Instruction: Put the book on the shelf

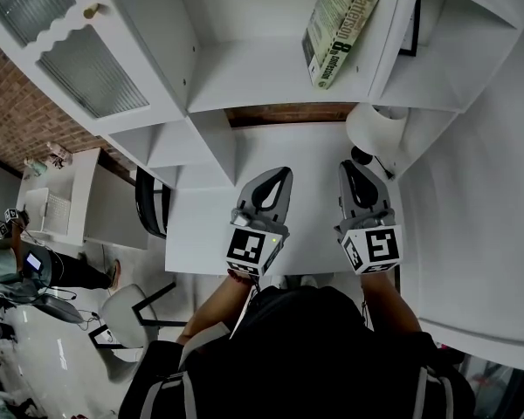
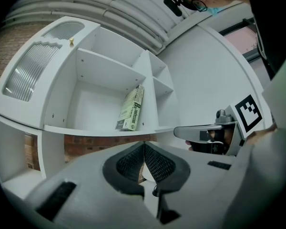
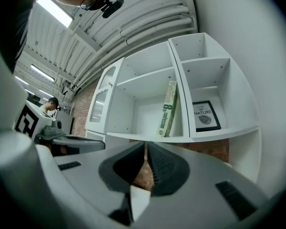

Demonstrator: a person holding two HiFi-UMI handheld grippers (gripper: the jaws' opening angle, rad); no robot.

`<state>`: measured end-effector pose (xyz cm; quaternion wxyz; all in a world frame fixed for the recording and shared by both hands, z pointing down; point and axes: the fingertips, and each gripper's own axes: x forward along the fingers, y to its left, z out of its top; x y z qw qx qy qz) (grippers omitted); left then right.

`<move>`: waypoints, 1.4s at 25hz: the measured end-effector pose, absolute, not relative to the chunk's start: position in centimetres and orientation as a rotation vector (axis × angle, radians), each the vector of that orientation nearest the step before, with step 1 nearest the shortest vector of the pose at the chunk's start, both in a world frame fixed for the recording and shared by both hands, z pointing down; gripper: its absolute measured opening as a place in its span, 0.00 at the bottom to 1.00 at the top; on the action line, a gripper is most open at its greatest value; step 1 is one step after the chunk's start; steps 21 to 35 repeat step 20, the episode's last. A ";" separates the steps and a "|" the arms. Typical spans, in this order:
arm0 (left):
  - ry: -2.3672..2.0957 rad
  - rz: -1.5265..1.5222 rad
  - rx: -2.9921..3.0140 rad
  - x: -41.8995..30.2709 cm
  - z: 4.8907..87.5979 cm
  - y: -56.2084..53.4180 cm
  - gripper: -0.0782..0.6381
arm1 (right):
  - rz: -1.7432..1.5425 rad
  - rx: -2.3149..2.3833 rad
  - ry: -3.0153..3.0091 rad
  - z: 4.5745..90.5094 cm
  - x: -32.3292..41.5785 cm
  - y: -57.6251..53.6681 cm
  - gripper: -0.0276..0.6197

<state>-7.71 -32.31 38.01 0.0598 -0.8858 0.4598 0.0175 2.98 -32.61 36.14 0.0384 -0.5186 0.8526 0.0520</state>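
A white shelf unit (image 1: 244, 68) stands against a brick wall, with a white desk (image 1: 306, 147) running under it and, at the unit's far left, a cabinet door (image 1: 87, 68) with ribbed glass. Below the unit's middle compartment and over the desk, the left gripper (image 1: 282, 173) points level toward the shelf; its ribbed pads (image 2: 133, 162) meet at the tips and nothing is between them. The book (image 1: 339, 26) is already inside the unit's middle compartment, standing on its lower edge on the shelf board and tilted so that its top leans against the compartment's right divider, the spine facing out. It looks like a thin paperback, so it is probably light and a little bendy, with a smooth cover that could slide between the pads. If it needed straightening, the best hold would likely be across both covers at the spine side, about halfway up, where it is stiffest; a pinch at a corner would probably bend it. Just right of that, also below the unit, the right gripper (image 1: 349, 166) is closed tip to tip and empty. In the unit's next compartment to the right a framed picture (image 3: 204, 115) stands, well apart from both grippers.
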 end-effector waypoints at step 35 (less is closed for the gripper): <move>1.405 0.019 -2.712 -7.5 39.5 -31.9 0.13 | 0.037 -1.539 2.613 37.5 4.0 -30.9 0.11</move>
